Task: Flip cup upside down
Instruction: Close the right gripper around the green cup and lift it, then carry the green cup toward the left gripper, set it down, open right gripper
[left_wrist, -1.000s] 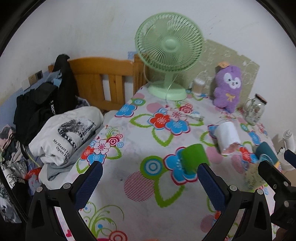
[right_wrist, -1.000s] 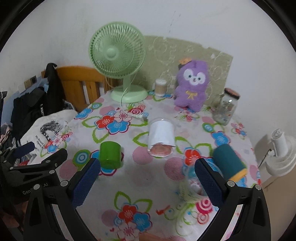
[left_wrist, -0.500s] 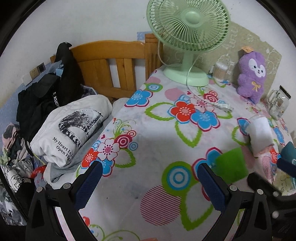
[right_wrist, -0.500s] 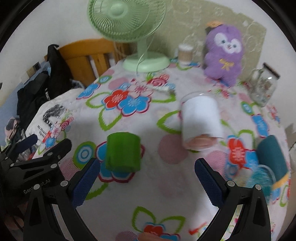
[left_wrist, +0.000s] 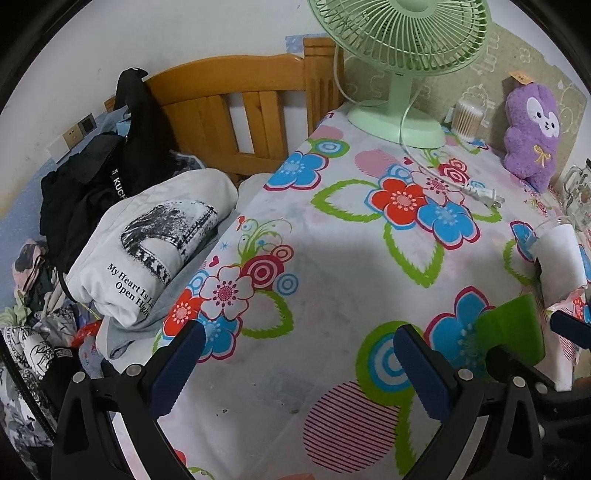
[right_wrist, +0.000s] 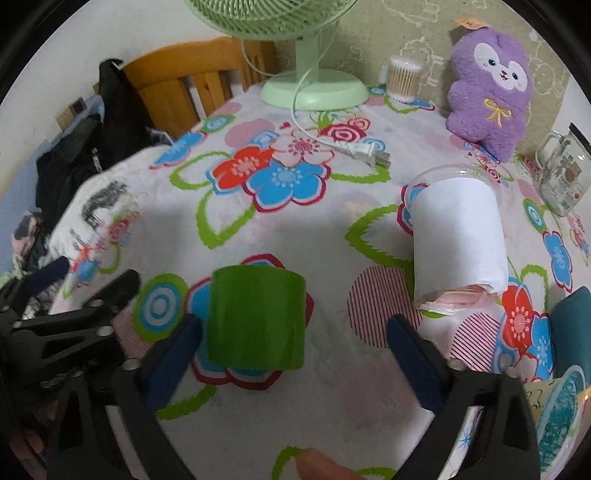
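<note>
The right tongs (right_wrist: 295, 354) hang low over the flowered tablecloth (right_wrist: 332, 229) with their blue pads spread wide and nothing between them. The green cup (right_wrist: 256, 317) stands on the cloth just ahead of the tongs' left pad (right_wrist: 171, 363), nearly touching it and inside the gap on that side. Ahead of the right pad lies a white paper-wrapped cup (right_wrist: 458, 240) on its side. Farther ahead stand a green fan (right_wrist: 314, 92) and a purple plush toy (right_wrist: 487, 92).

The left tongs (left_wrist: 299, 369) are also spread, holding nothing. The green cup (left_wrist: 511, 334) sits off to their right, beyond the right pad. To their left lies folded clothing (left_wrist: 155, 247).
</note>
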